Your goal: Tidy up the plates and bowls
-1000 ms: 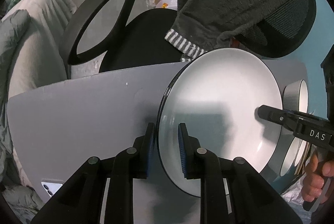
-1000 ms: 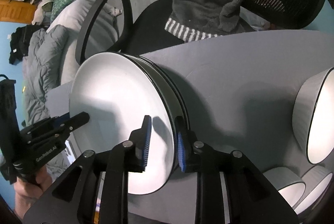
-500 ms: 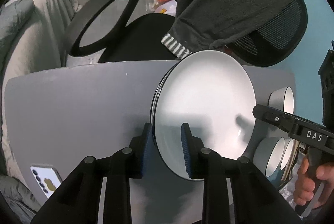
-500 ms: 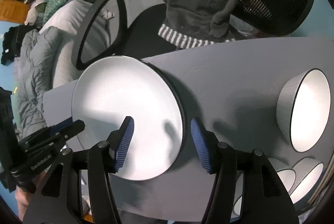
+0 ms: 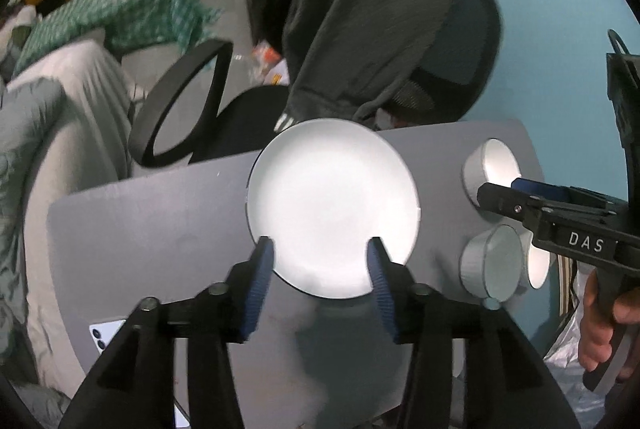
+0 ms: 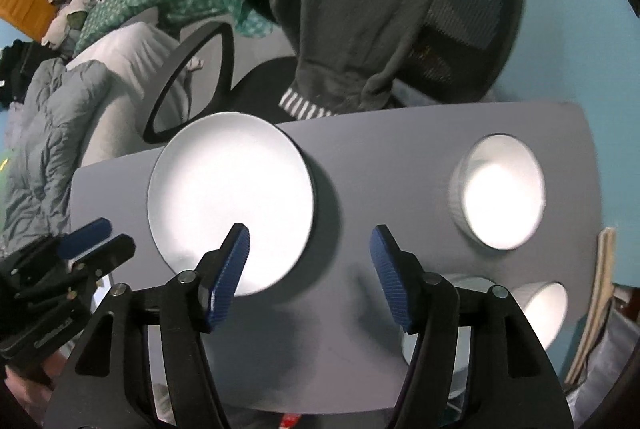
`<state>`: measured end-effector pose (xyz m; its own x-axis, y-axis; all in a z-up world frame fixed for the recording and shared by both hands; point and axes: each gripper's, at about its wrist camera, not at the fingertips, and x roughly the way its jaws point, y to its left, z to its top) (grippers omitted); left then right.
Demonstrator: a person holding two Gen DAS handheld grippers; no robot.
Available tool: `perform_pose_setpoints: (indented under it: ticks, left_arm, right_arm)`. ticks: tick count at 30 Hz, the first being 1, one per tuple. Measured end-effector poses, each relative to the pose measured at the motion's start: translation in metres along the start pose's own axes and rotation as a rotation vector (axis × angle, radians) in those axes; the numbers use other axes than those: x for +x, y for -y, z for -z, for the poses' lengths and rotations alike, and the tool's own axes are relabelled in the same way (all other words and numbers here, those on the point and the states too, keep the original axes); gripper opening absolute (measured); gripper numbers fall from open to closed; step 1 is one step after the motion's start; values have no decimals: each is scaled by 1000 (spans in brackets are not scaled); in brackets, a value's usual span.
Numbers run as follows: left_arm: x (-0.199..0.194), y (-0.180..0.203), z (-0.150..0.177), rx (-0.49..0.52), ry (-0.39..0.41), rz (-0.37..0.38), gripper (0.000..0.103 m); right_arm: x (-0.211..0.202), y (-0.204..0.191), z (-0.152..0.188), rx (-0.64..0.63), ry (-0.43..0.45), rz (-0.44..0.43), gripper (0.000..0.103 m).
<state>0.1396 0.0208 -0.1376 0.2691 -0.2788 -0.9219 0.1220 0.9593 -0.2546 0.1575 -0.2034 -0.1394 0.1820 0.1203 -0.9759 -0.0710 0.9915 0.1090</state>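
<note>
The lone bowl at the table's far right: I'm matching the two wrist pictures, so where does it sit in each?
Left wrist: the lone bowl lies right of centre, past the plate.
Right wrist: lone bowl, right side, mid-height.
Shared landmark: the plate on the grey table.

My white plate [image 6: 230,205] lies flat and face up on the grey surface [image 6: 380,165], near its far edge; from here I cannot tell whether more plates sit under it. Well apart from it, toward the right end, stands a white bowl [image 6: 498,191] with a grey outer wall, upright and empty. Nearer to me on that same side stand more bowls [image 5: 494,263] of the same kind, close together, upright, partly hidden behind my tongs; how many there are I cannot tell.
</note>
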Motion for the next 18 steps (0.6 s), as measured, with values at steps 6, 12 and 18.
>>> perform_pose_setpoints:
  ticks: [6,12,18]
  left_arm:
    - [-23,16,9,39,30,14,54]
    - [-34,33,18,76,30,33,57]
    - [-40,53,20,111,26,54,57]
  right_arm:
    - [-32,8,15,19,65,27,63]
    - [-55,14,31,19,102,77,63]
    - [-72,28,40,44,128,105,63]
